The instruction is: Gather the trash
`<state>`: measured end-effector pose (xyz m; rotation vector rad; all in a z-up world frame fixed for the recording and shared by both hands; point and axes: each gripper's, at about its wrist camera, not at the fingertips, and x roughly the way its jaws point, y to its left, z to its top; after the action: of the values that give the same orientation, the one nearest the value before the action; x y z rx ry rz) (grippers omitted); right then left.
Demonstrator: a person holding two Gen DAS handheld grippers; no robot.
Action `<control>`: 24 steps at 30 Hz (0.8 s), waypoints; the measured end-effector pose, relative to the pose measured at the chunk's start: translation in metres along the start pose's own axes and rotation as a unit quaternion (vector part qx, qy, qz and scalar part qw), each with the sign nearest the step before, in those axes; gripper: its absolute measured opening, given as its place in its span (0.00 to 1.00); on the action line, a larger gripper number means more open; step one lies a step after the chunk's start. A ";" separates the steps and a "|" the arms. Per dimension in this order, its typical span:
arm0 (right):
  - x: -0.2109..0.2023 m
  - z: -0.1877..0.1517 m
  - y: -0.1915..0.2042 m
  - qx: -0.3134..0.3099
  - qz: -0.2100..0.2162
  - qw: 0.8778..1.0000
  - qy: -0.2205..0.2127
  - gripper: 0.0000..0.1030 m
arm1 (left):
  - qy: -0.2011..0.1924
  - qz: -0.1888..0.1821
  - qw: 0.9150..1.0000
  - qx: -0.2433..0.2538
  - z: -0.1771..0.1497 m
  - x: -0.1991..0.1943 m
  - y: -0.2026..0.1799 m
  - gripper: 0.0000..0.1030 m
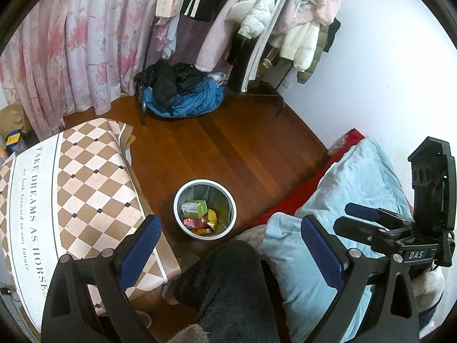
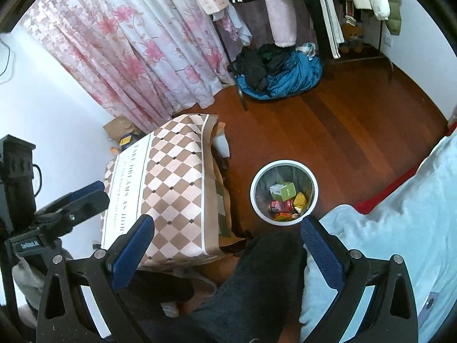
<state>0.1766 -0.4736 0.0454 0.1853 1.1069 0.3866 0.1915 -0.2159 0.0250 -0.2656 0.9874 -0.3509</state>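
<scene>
left hand-held gripper (image 1: 228, 245): my blue-padded fingers are spread wide with nothing between them, held above my dark-trousered knee (image 1: 228, 280).
right hand-held gripper (image 2: 228, 245): also spread wide and holding nothing; it shows at the right edge of the left view, apart from my other one.
bin (image 1: 182, 188): white-rimmed, round, with a clear liner, standing on the wood floor (image 1: 228, 143) between the desk and the bed.
trash: in the bin lie a green-and-white box (image 1: 195, 208), a red packet (image 1: 194, 222), a yellow wrapper (image 1: 212, 216) and something orange at the bottom edge.
desk (image 1: 85, 185): on my left, under a brown-and-cream checked cloth with printed lettering.
bed (image 1: 357, 177): on my right, pale blue cover over red.
far side: flowered curtain (image 1: 85, 43), hanging coats (image 1: 271, 14), a blue-and-black clothes heap (image 1: 182, 91).
</scene>
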 end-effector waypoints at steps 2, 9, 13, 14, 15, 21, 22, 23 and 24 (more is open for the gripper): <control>-0.002 -0.001 0.002 -0.002 -0.001 1.000 0.000 1.00 | -0.003 -0.001 1.000 0.002 -0.002 -0.005 -0.002 0.97; -0.004 -0.005 0.006 -0.005 -0.004 1.000 0.003 1.00 | -0.015 0.006 1.000 0.011 -0.005 -0.012 -0.005 0.97; -0.005 -0.010 0.007 -0.005 -0.008 1.000 0.006 1.00 | -0.018 0.010 1.000 0.014 -0.007 -0.012 -0.005 0.99; -0.005 -0.010 0.008 -0.006 -0.010 1.000 0.006 1.00 | -0.017 0.008 1.000 0.013 -0.007 -0.012 -0.005 1.00; -0.005 -0.011 0.007 -0.005 -0.011 1.000 0.007 1.00 | -0.017 0.009 1.000 0.012 -0.008 -0.011 -0.005 1.00; -0.004 -0.011 0.007 -0.006 -0.017 1.000 0.009 1.00 | -0.013 0.010 1.000 0.012 -0.012 -0.009 -0.001 1.00; -0.004 -0.011 0.006 -0.005 -0.017 1.000 0.008 1.00 | -0.012 0.009 1.000 0.012 -0.013 -0.009 -0.001 1.00; -0.004 -0.011 0.006 -0.006 -0.016 1.000 0.008 1.00 | -0.011 0.009 1.000 0.011 -0.013 -0.008 -0.001 1.00; -0.004 -0.012 0.006 -0.006 -0.016 1.000 0.009 1.00 | -0.011 0.009 1.000 0.010 -0.014 -0.007 -0.001 1.00</control>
<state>0.1634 -0.4696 0.0455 0.1532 1.1241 0.3661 0.1760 -0.2150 0.0237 -0.2416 0.9645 -0.3406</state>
